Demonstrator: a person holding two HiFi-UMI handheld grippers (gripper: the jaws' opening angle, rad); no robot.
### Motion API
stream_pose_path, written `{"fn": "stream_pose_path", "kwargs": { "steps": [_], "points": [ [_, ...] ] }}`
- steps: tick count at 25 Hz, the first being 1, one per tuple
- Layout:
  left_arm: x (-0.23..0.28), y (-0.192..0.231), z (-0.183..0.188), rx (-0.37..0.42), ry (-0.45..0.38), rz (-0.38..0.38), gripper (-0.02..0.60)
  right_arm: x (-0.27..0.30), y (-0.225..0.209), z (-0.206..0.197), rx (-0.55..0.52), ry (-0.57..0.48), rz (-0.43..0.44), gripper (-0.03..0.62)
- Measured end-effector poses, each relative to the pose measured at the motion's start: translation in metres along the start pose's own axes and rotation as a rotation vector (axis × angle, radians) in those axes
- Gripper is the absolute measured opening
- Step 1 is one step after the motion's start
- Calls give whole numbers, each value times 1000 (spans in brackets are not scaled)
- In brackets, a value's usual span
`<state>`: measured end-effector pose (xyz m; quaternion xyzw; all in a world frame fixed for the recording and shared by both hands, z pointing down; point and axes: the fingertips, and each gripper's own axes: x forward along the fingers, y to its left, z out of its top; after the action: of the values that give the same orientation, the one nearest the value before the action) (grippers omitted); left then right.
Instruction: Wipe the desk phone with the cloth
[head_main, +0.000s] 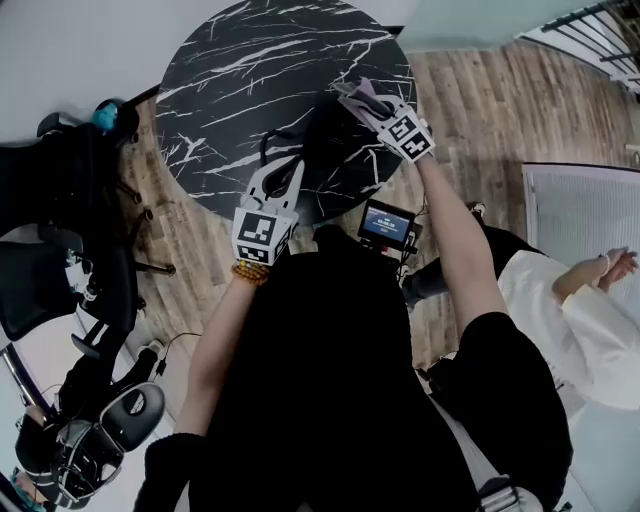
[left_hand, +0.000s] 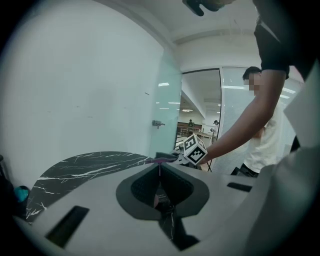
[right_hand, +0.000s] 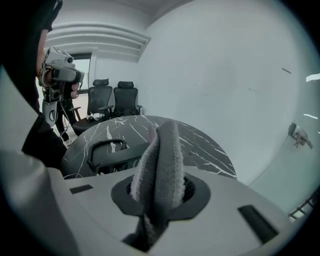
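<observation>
Right gripper (head_main: 358, 100) jaws are clamped on the grey cloth (right_hand: 162, 165), over the black marble table (head_main: 250, 60). The desk phone (right_hand: 117, 162) sits near its left. Left gripper (head_main: 282, 172) jaws are closed, empty, at the phone's near side. Office chairs (head_main: 60, 230) stand left

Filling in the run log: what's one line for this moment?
right gripper: shut on cloth, near desk phone | left gripper: shut, empty | cloth-phone contact: unclear

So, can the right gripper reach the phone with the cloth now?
Probably yes: the right gripper, shut on the cloth, is close by the phone on the table, and nothing stands between them.
</observation>
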<state>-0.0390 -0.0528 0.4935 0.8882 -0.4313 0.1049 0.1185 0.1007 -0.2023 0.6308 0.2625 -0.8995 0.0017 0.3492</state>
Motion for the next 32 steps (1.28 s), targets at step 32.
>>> {"fn": "stream_pose_path", "kwargs": {
  "steps": [32],
  "points": [
    [2,-4,-8,-9,15,-1,17,12,74,-33,31,49,132,63]
  ]
}}
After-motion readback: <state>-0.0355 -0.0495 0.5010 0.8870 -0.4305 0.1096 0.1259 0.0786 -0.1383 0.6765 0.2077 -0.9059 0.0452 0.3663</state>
